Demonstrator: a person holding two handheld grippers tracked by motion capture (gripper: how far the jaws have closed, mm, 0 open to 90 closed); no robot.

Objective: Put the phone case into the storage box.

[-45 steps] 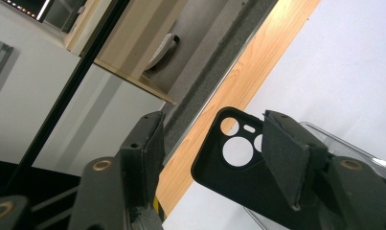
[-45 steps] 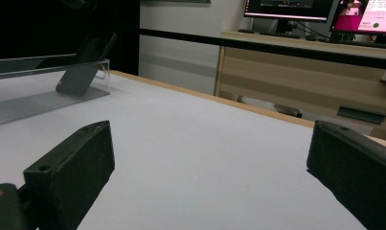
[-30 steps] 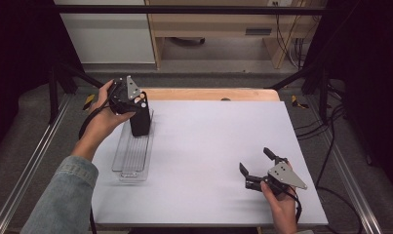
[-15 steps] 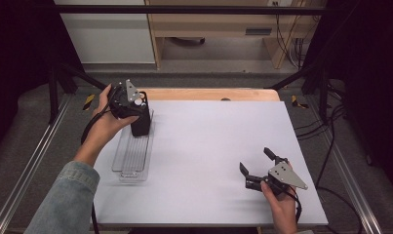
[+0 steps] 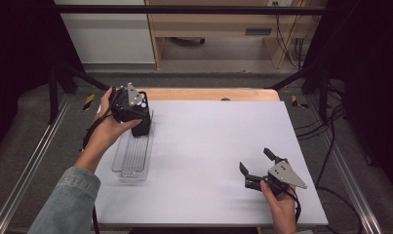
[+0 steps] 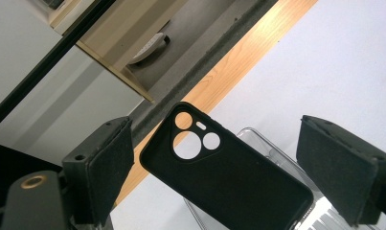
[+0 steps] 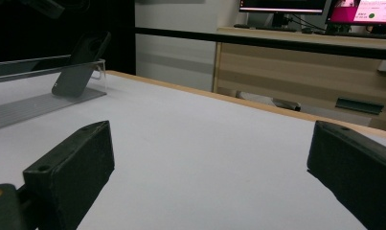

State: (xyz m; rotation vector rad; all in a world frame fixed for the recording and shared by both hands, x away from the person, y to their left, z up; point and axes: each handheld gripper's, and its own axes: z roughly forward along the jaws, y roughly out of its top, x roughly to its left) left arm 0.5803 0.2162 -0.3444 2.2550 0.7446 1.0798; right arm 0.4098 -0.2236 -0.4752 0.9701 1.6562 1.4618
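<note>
A black phone case (image 6: 229, 182) leans upright at the far end of a clear plastic tray (image 5: 133, 163), camera cutouts up. My left gripper (image 6: 217, 127) hovers over it with its jaws on either side; they have just been opening and the pads stand apart from the case. In the high view the left gripper (image 5: 135, 114) sits above the case (image 5: 142, 127) at the tray's far end. My right gripper (image 5: 255, 160) rests open on the white table near the front right, nothing between its jaws (image 7: 214, 132). The right gripper view shows the case (image 7: 80, 64) far off.
The white tabletop (image 5: 213, 141) has a wooden strip (image 5: 208, 94) along its far edge. A dark metal frame (image 5: 33, 161) runs along both sides. Beyond the table stand a wooden desk (image 5: 218, 24) and cables (image 5: 330, 126) on the floor.
The left hand has shifted only slightly over the tray's far end. The right gripper has stayed where it was.
</note>
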